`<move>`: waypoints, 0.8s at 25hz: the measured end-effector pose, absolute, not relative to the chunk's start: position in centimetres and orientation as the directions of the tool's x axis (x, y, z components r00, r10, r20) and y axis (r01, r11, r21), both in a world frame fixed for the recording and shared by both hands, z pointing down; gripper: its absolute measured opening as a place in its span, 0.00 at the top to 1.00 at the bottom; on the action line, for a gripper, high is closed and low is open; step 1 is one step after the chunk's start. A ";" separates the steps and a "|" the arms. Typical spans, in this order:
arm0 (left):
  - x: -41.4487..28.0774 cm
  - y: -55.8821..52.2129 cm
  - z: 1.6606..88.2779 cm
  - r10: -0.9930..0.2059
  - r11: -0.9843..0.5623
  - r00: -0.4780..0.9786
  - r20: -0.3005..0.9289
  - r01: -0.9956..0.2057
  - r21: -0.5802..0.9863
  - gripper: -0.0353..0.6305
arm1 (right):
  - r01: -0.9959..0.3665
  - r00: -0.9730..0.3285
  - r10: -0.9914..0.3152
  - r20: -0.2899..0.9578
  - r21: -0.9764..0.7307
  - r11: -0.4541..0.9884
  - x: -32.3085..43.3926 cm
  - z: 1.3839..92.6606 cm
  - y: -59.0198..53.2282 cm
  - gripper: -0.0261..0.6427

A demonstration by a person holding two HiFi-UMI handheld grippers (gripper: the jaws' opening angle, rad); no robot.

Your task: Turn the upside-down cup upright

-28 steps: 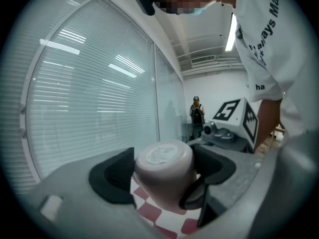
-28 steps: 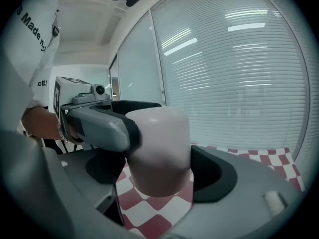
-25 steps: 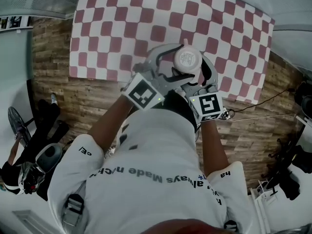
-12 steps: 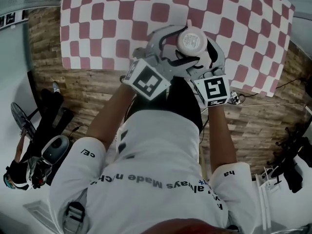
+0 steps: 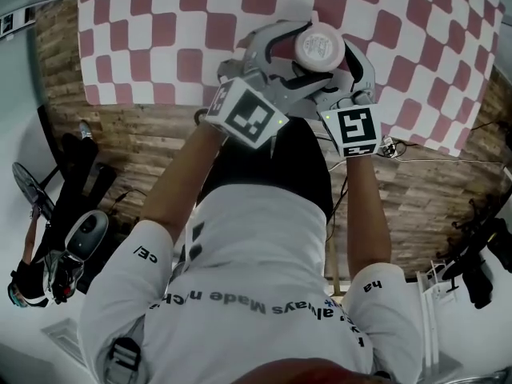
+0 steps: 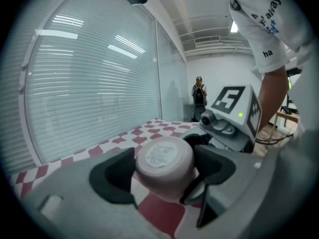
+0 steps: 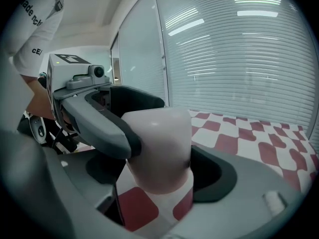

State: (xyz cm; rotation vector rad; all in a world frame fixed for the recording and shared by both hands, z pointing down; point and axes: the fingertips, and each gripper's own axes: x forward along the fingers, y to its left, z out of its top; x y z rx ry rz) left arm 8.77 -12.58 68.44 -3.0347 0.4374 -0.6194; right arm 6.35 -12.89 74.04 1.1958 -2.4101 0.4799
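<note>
A pale pink cup hangs upside down, its labelled base up, over the red-and-white checked cloth. Both grippers clasp it from opposite sides. In the left gripper view the cup sits between the black pads of my left gripper, which press on its wall. In the right gripper view the cup fills the gap of my right gripper, with one grey finger of the left gripper crossing its side. From the head view, my left gripper and right gripper wrap the cup. Its rim is hidden.
The checked cloth covers a table that runs far and to both sides. Wooden floor lies between the table and the person. A cable trails on the right. Dark gear lies at lower left. A person stands far off by a glass wall.
Both grippers have come down toward the cloth together, carrying the cup. The grip on the cup looks the same, and the cup's base still faces up.
</note>
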 end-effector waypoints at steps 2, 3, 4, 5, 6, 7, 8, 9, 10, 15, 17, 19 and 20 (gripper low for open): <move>8.7 -12.7 69.2 -0.277 -0.960 0.877 0.393 -0.270 -0.073 0.38 | -0.809 -0.548 -0.667 0.505 -0.117 0.576 6.3 74.8 -13.0 0.36; 8.7 -12.8 69.6 -0.277 -0.960 0.875 0.398 -0.270 -0.076 0.38 | -0.809 -0.547 -0.666 0.507 -0.116 0.576 6.2 75.2 -13.1 0.36; 8.7 -12.8 69.9 -0.278 -0.960 0.872 0.402 -0.269 -0.079 0.38 | -0.809 -0.547 -0.664 0.510 -0.117 0.576 6.2 75.5 -13.1 0.36; 8.7 -12.9 70.2 -0.278 -0.960 0.870 0.407 -0.269 -0.080 0.38 | -0.809 -0.547 -0.662 0.513 -0.117 0.577 6.2 75.9 -13.2 0.36; 8.8 -13.0 70.6 -0.277 -0.960 0.868 0.412 -0.268 -0.080 0.38 | -0.808 -0.547 -0.659 0.517 -0.118 0.578 6.2 76.3 -13.2 0.36; 8.8 -13.0 71.0 -0.277 -0.960 0.867 0.415 -0.269 -0.079 0.38 | -0.807 -0.547 -0.656 0.521 -0.119 0.578 6.2 76.7 -13.2 0.36; 8.8 -13.1 71.5 -0.277 -0.960 0.866 0.417 -0.269 -0.078 0.38 | -0.807 -0.547 -0.653 0.524 -0.121 0.579 6.2 77.2 -13.3 0.36; 8.8 -13.1 71.8 -0.276 -0.960 0.866 0.416 -0.269 -0.076 0.38 | -0.806 -0.547 -0.651 0.526 -0.124 0.578 6.2 77.5 -13.3 0.36; 8.8 -13.0 72.0 -0.276 -0.960 0.868 0.414 -0.269 -0.077 0.38 | -0.806 -0.549 -0.650 0.525 -0.128 0.578 6.2 77.8 -13.2 0.36; 9.5 -12.8 72.3 -0.277 -0.961 0.873 0.401 -0.254 -0.110 0.38 | -0.805 -0.565 -0.656 0.501 -0.160 0.572 6.7 78.2 -13.2 0.36; 9.7 -12.7 72.3 -0.276 -0.961 0.875 0.397 -0.246 -0.126 0.38 | -0.805 -0.566 -0.656 0.499 -0.162 0.571 6.8 78.4 -13.1 0.36; 9.6 -12.6 72.3 -0.277 -0.961 0.878 0.390 -0.243 -0.133 0.38 | -0.804 -0.565 -0.655 0.501 -0.157 0.573 6.7 78.4 -13.1 0.36; 9.6 -12.6 72.3 -0.277 -0.961 0.879 0.388 -0.243 -0.135 0.38 | -0.804 -0.564 -0.656 0.502 -0.153 0.574 6.7 78.4 -13.1 0.36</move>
